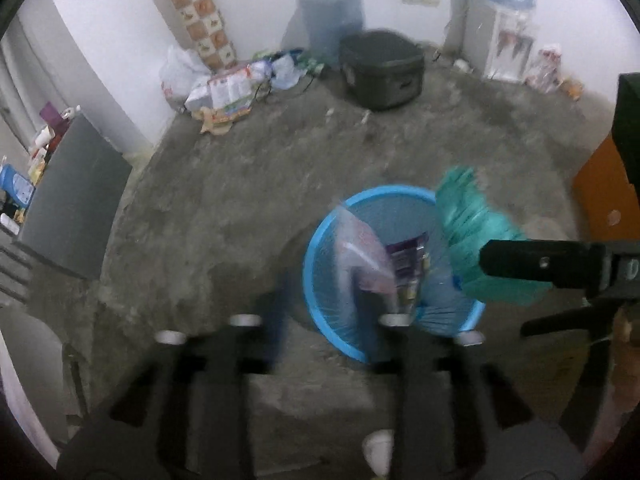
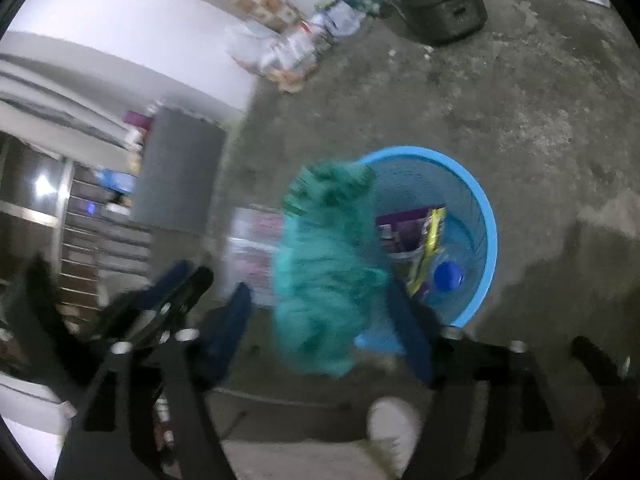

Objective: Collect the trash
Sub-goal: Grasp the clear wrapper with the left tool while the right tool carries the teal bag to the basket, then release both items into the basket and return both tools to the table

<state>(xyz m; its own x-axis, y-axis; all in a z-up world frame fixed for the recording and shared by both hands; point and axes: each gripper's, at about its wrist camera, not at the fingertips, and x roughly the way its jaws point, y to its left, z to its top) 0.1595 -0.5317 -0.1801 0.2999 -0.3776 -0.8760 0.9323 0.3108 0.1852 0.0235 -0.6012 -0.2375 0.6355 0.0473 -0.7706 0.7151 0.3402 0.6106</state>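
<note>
A large water jug (image 1: 331,16) stands top centre, a dark cooker (image 1: 382,69) below it, a grey cabinet (image 1: 74,200) at left.

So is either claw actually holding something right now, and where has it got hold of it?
The right claw appears to pinch the crumpled teal wrapper at its lower end; blur hides whether the left claw grips the clear plastic bag.
</note>
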